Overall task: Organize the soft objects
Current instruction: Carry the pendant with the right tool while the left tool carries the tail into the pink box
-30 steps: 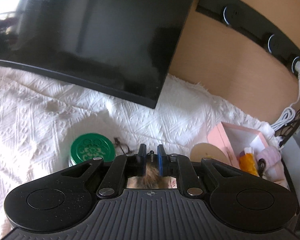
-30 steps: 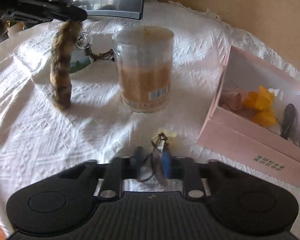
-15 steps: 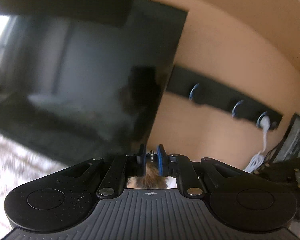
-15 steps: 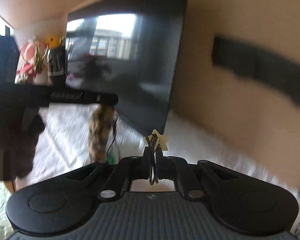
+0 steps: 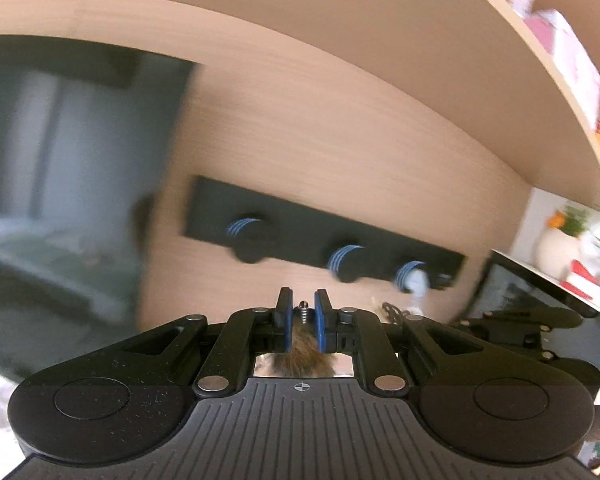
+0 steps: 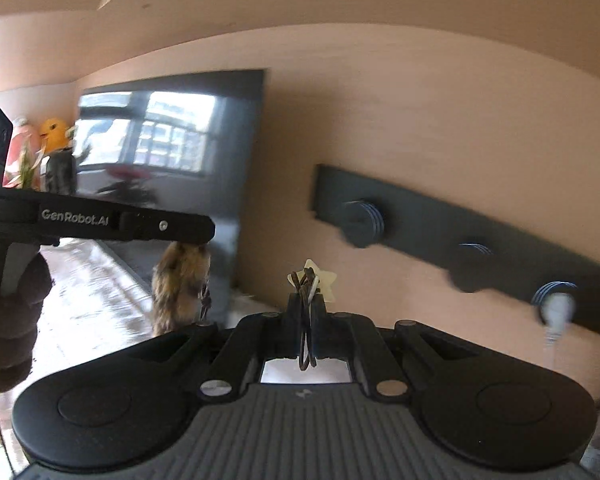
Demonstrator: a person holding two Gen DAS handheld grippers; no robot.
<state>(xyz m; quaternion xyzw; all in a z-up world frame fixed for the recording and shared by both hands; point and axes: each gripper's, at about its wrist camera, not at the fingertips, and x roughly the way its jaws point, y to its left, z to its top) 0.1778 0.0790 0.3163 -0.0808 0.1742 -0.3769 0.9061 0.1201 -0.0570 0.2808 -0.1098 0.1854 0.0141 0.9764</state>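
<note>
A dark monitor screen [image 6: 172, 184] fills the left against a tan wooden wall. In front of it the left gripper [image 5: 303, 310], raised in the air, has its blue pads clamped on the top of a brown furry tail charm [image 6: 180, 288], which hangs straight down. To its right, the right gripper [image 6: 306, 312] is closed on a key ring carrying a pale star charm [image 6: 314, 278]. Further right, a black hook rail [image 6: 460, 232] is fixed to the wall.

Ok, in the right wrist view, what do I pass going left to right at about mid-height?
Orange plush on the shelf → left gripper holding the furry tail keychain → dark screen → star charm keyring in the right gripper → black hook rail → white plug.
</note>
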